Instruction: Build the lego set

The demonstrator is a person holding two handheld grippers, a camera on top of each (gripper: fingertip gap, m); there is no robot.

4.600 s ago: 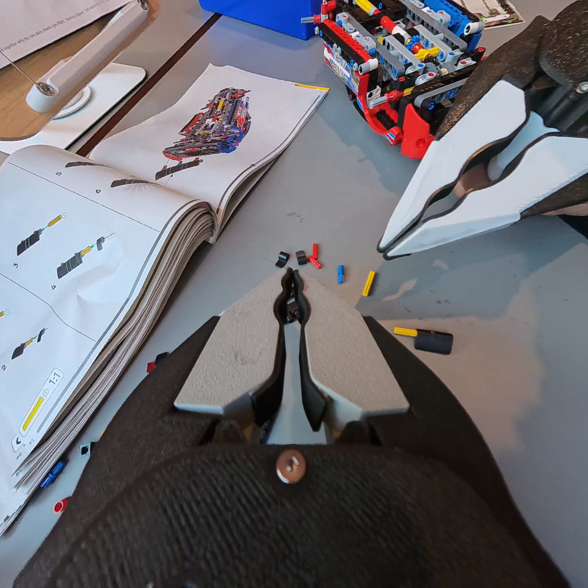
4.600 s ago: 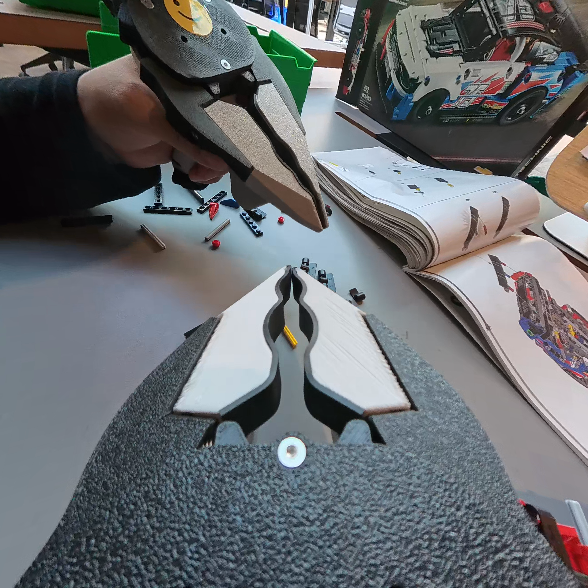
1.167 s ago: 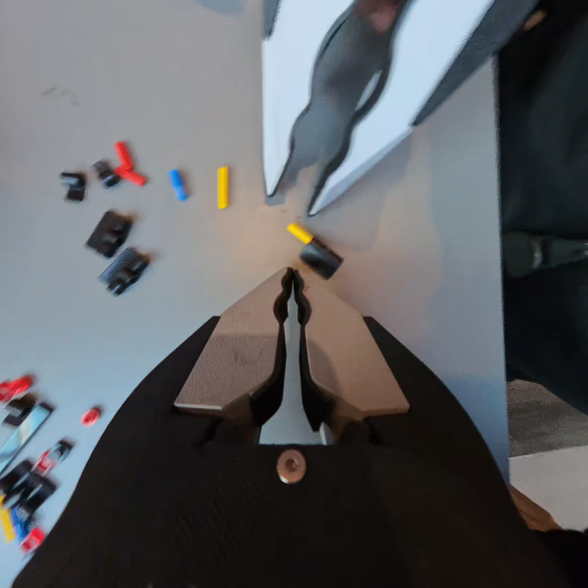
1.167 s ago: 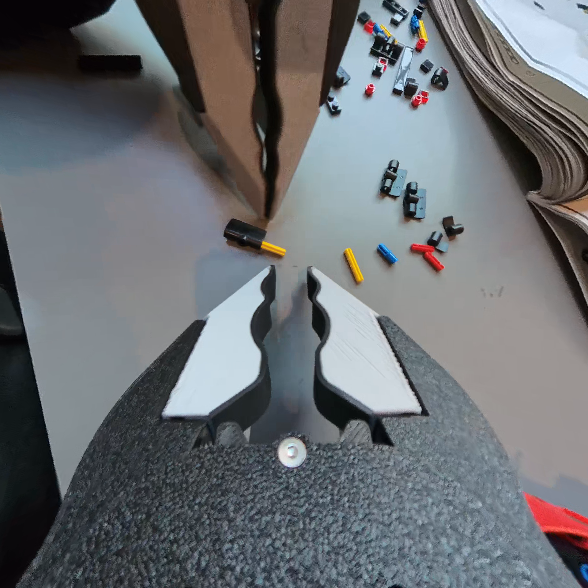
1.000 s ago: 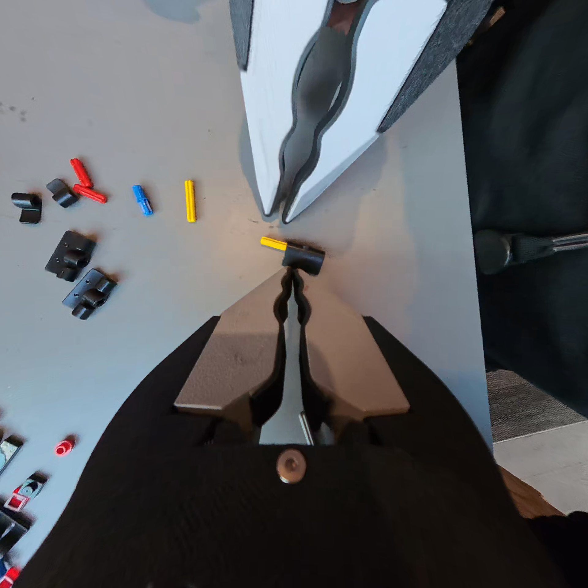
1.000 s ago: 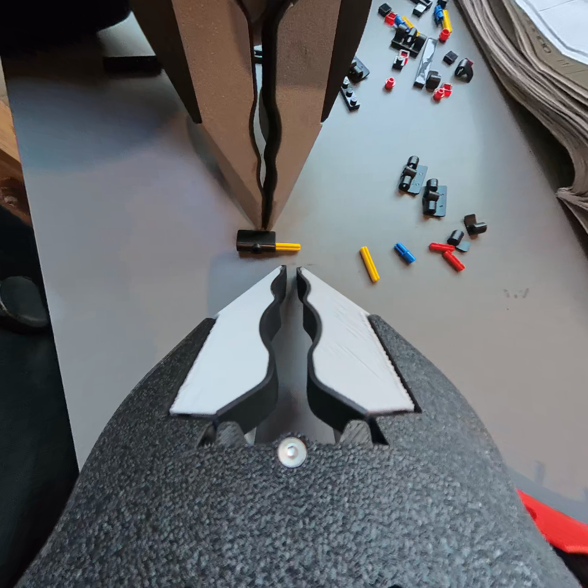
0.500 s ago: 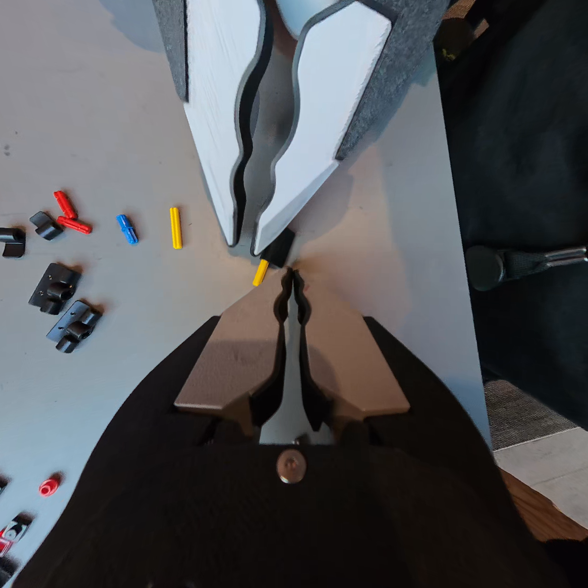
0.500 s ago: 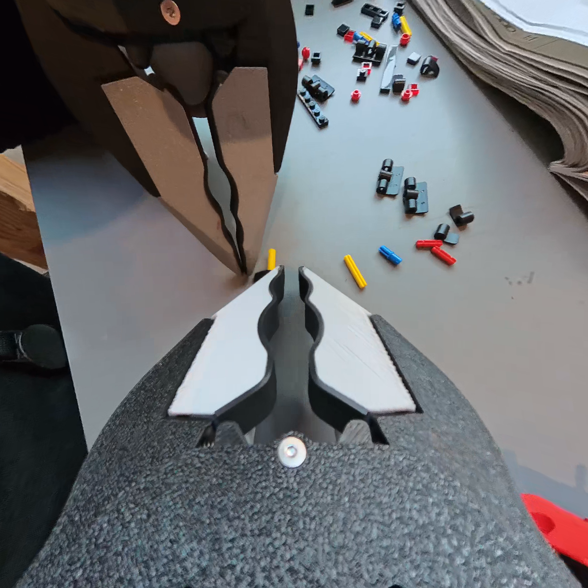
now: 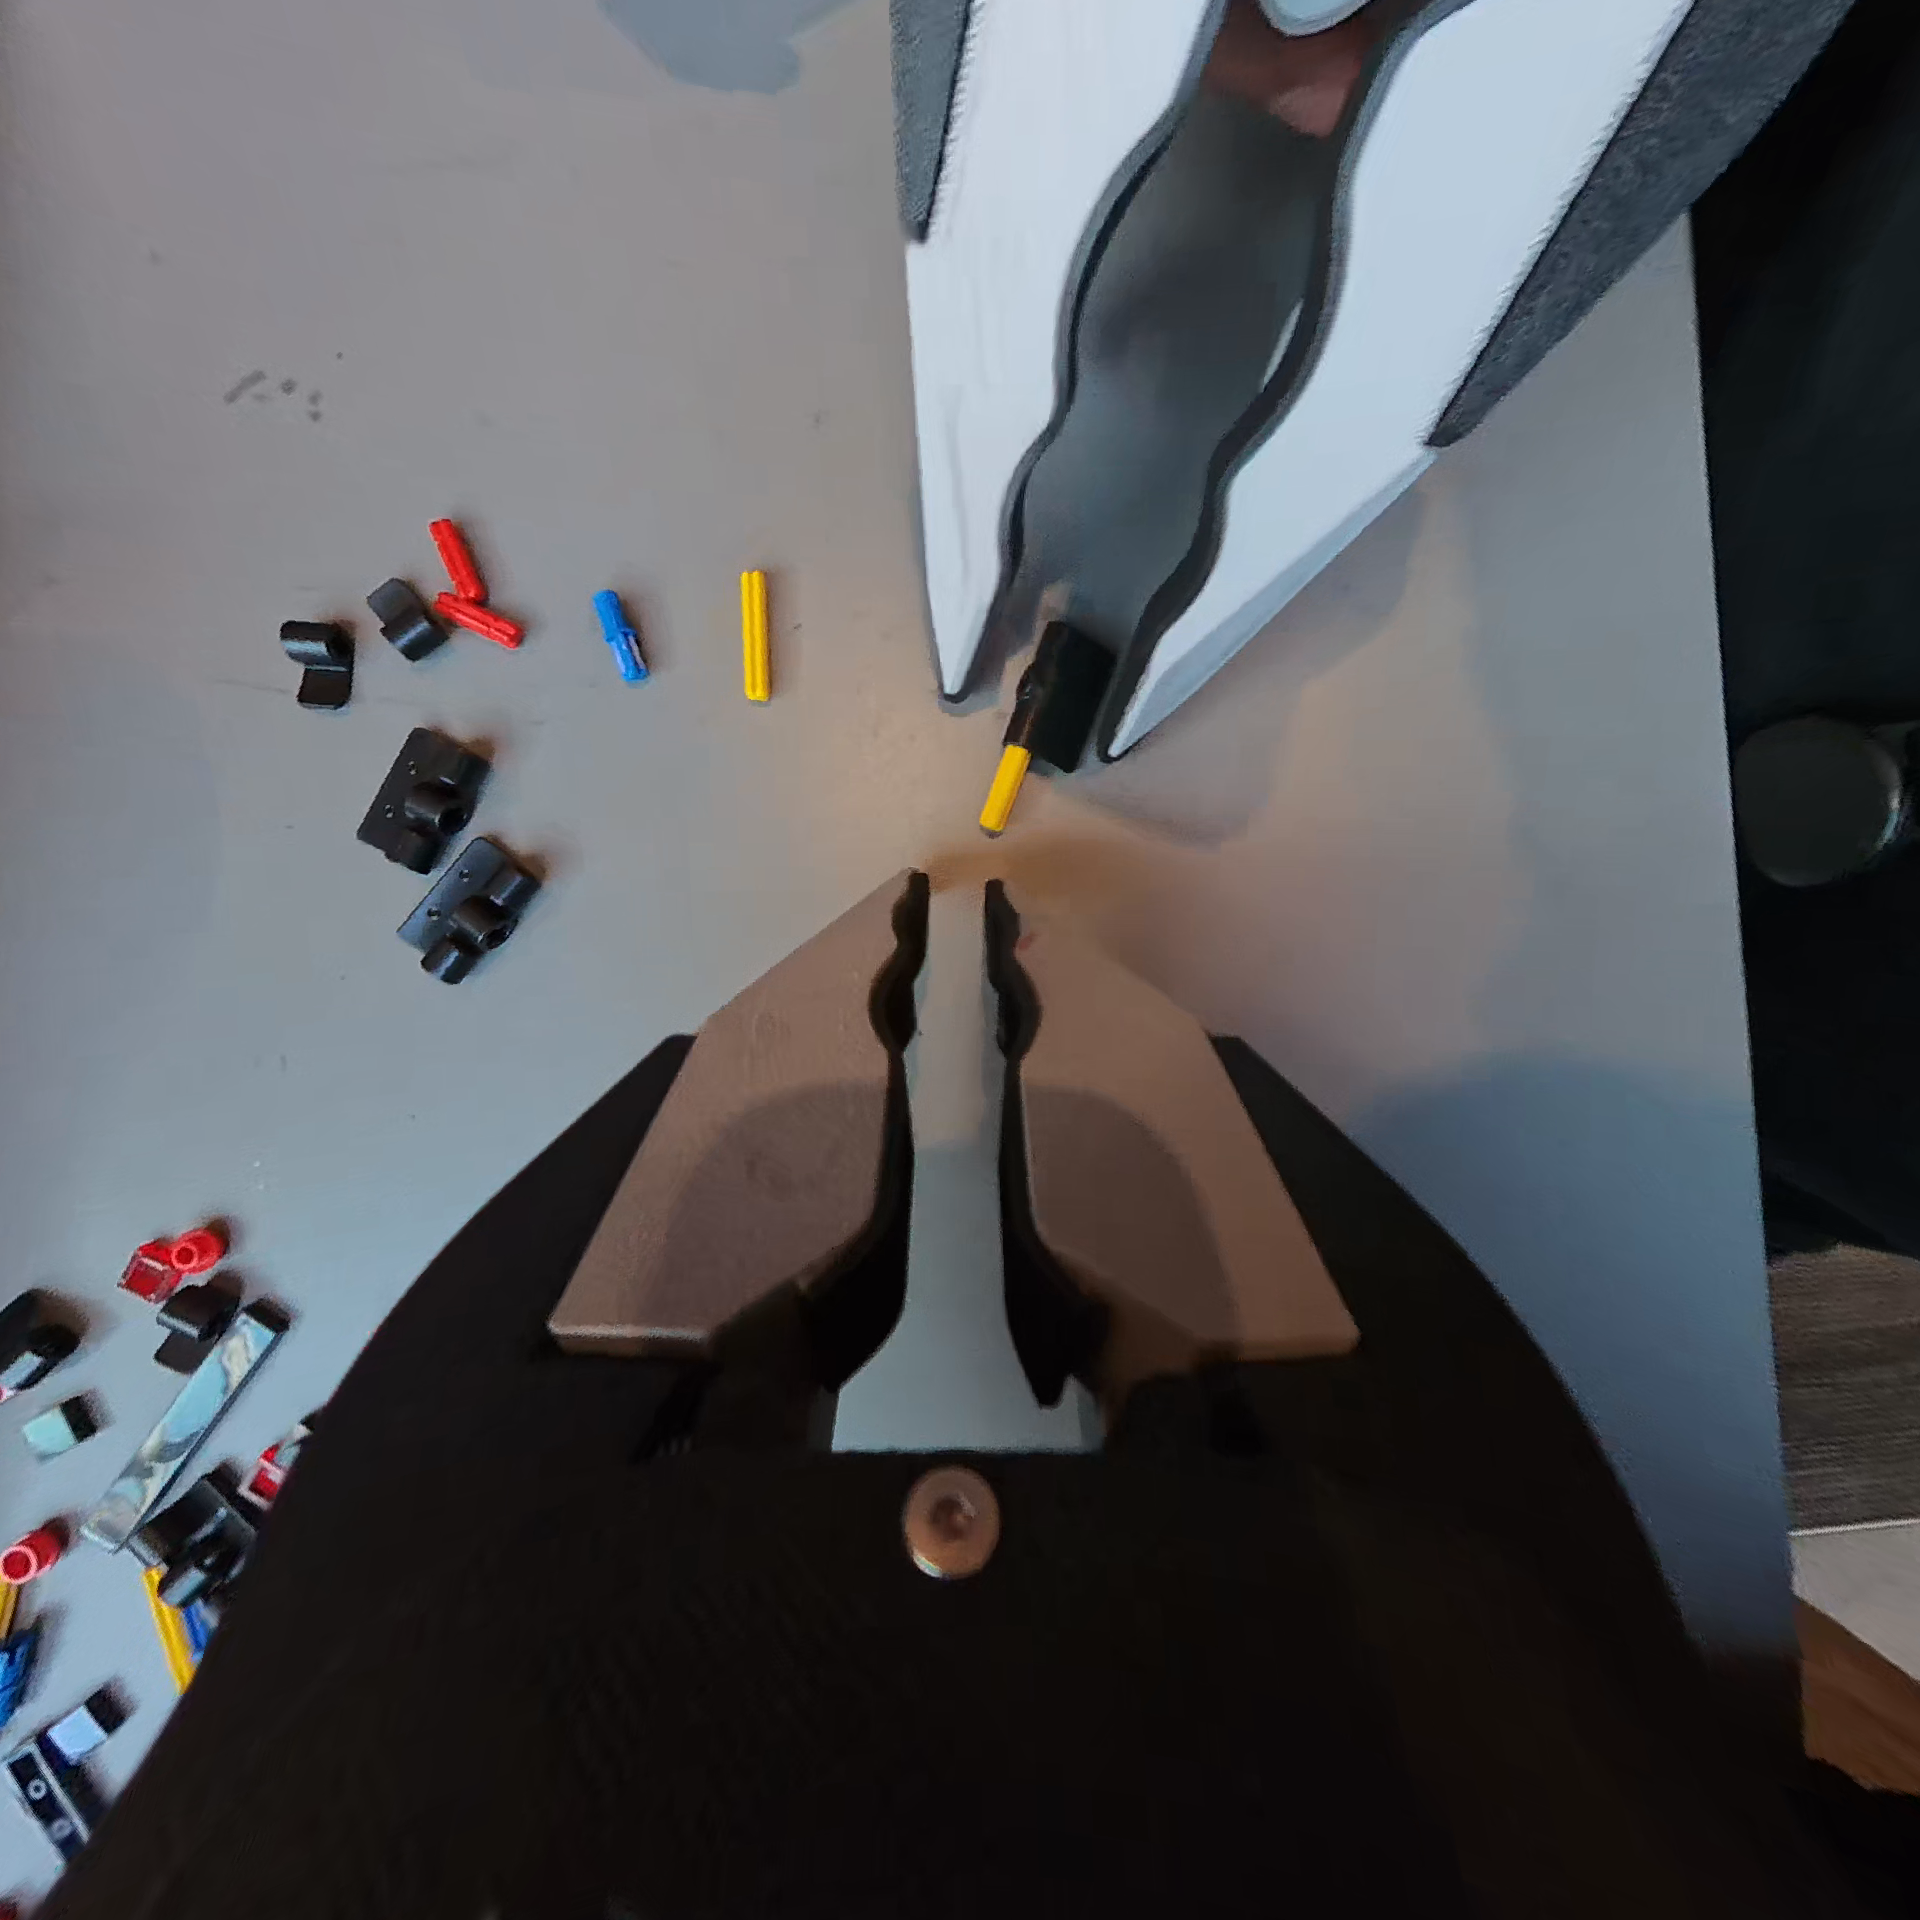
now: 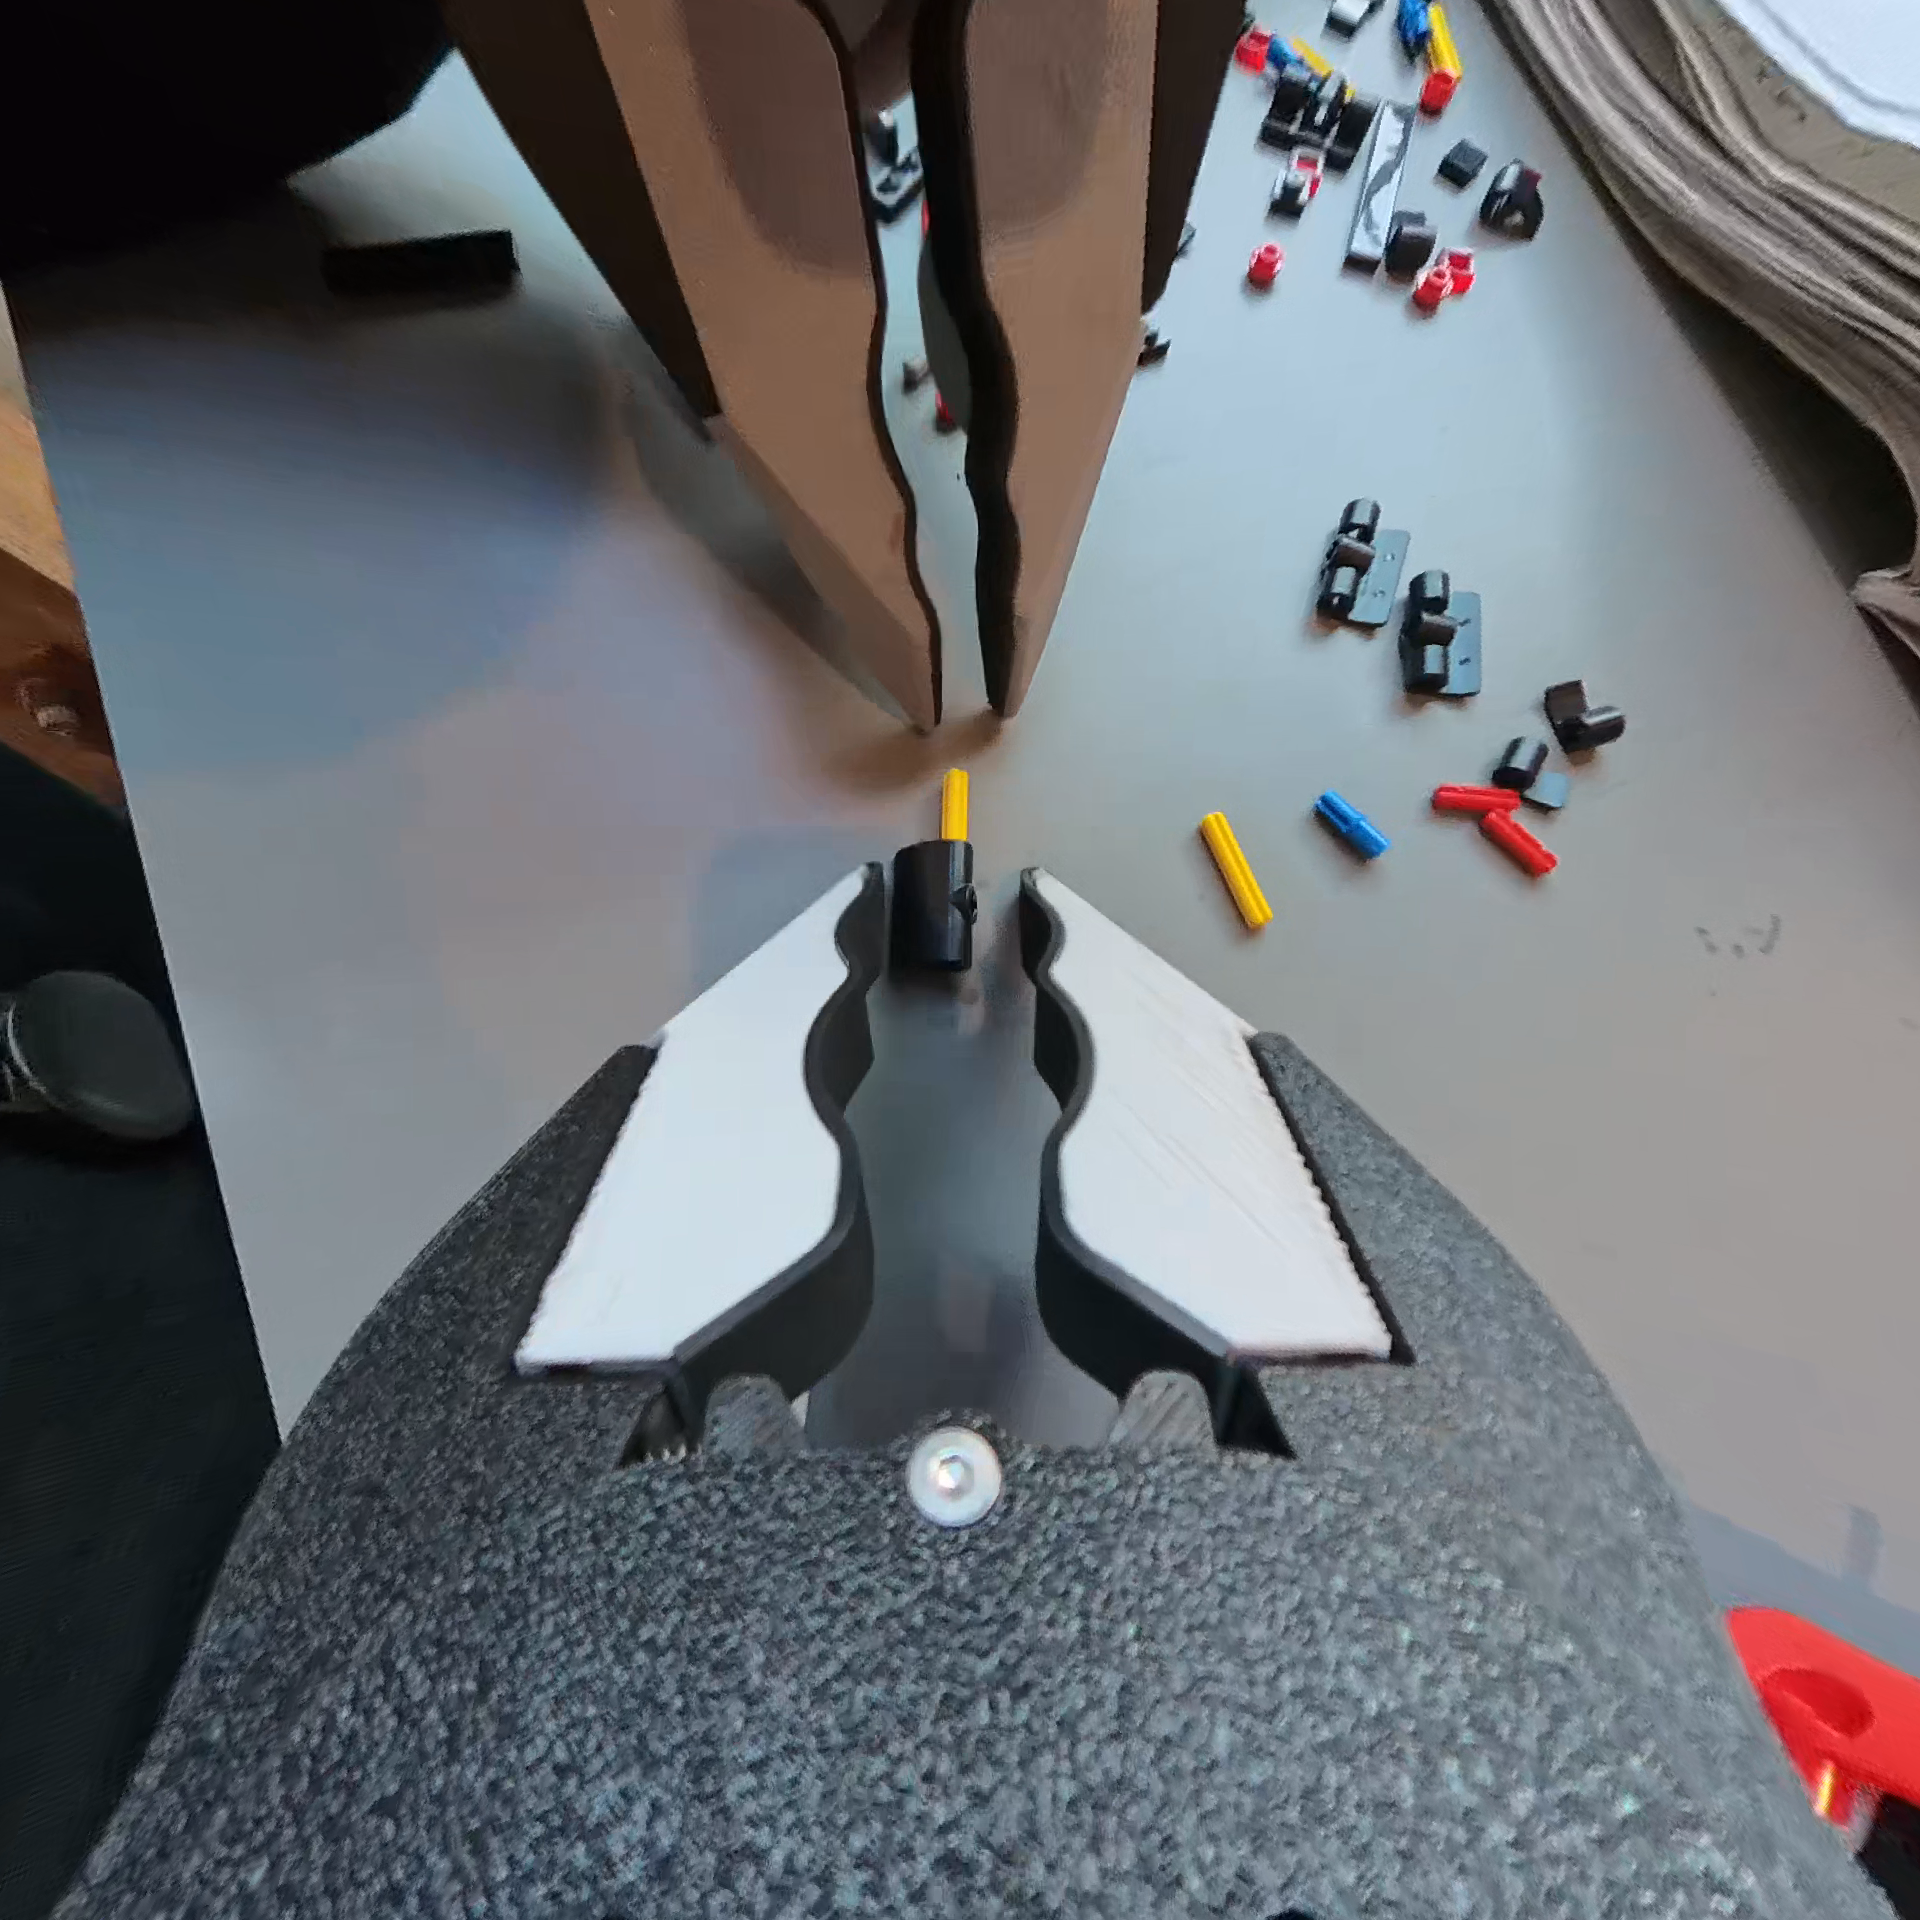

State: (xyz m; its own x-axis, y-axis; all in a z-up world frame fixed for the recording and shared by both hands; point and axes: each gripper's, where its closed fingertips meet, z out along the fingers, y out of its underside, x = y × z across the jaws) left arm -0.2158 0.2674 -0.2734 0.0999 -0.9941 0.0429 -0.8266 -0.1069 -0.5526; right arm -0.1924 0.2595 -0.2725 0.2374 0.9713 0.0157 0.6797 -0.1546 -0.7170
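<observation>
A black connector with a yellow axle stuck in it [image 10: 932, 904] lies on the grey table [image 10: 520, 831] near its edge. My right gripper [image 10: 951, 878] is open, and the black connector lies between its fingertips, close against the left one, with a gap on the right. The yellow axle end [image 10: 954, 803] points at my left gripper [image 10: 961, 715], which stands just beyond it. In the left wrist view my left gripper [image 9: 951, 888] is slightly open and empty. The connector [image 9: 1070, 686] shows between the right gripper's white fingers [image 9: 1226, 644].
Loose parts lie to the side: a yellow axle [image 9: 755, 636], a blue pin [image 9: 620, 636], red pins [image 9: 468, 597], two black brackets [image 9: 447, 852] and a pile of small pieces [image 9: 156, 1403]. The table edge [image 9: 1714, 831] is close. The booklet's page stack [image 10: 1714, 208] lies beyond. Both grippers' tips are close together, under 4 cm apart. The yellow axle [image 9: 755, 636] is about 4 centimetres from my right fingertips. Look for it in the right wrist view [image 10: 1234, 864] too.
My right gripper has opened wider and moved over the black connector. The connector has turned so that its axle points at my left gripper, which has opened a little.
</observation>
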